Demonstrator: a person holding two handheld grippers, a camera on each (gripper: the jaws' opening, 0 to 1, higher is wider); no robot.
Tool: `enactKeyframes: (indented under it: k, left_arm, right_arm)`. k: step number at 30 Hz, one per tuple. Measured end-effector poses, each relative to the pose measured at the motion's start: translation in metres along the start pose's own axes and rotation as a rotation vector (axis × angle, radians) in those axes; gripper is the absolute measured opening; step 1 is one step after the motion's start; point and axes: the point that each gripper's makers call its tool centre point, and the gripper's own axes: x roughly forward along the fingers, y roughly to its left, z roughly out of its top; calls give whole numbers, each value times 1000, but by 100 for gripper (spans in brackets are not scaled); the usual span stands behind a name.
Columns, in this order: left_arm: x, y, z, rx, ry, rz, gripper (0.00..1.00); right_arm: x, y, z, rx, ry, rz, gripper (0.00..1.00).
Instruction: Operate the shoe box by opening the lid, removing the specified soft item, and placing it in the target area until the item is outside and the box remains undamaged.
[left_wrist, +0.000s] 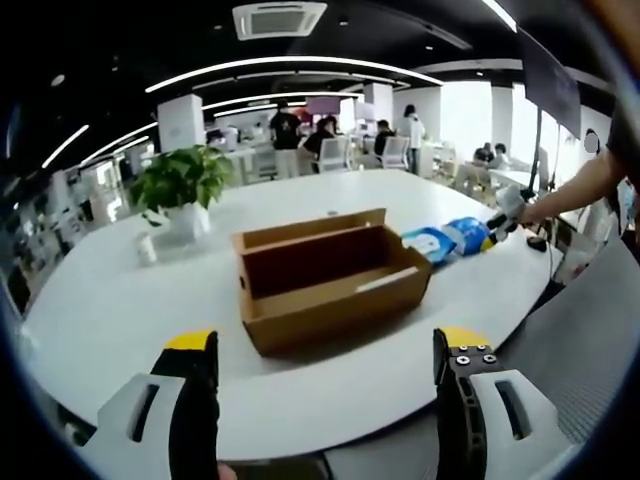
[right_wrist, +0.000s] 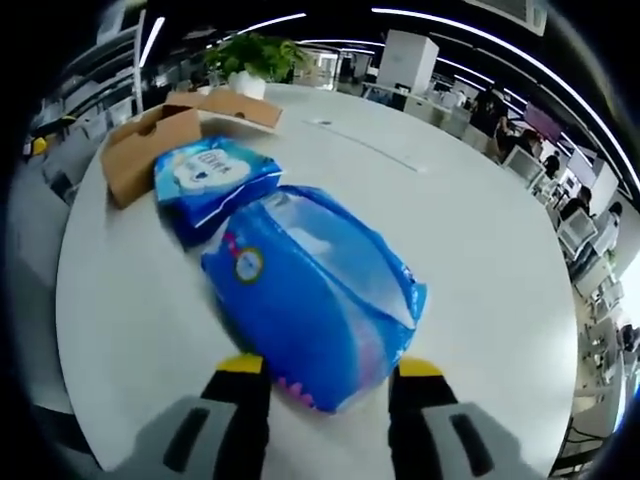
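The light pack (right_wrist: 205, 175) bears writing too blurred to read. The right gripper (right_wrist: 330, 372) clamps the blue pack (right_wrist: 315, 285) on the round white table (right_wrist: 480, 230), beside the open cardboard box (left_wrist: 325, 275). The left gripper (left_wrist: 325, 345) hangs spread, gripping nothing. A potted plant (left_wrist: 180, 185) stands behind; an office with people lies beyond.

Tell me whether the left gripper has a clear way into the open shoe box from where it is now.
Probably yes. The left gripper hangs open in front of the shoe box, whose lid is folded back and whose inside looks empty. Only bare table lies between them; the blue packs sit off to the side.
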Motion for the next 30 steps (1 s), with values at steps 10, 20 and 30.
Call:
enactKeyframes:
  k: [10,20,30]
  left_arm:
    - [-1,1,1,-6,-5,8,92]
    - [-1,0,2,-3,-8,10,92]
    - [-2,0,5,-19,-32,6,92]
  right_arm:
    - [3,-1,3,-16,3,11,45]
    - [1,1,2,-4,5,8,46]
    - [-12,3,4,45,-15,-26,49]
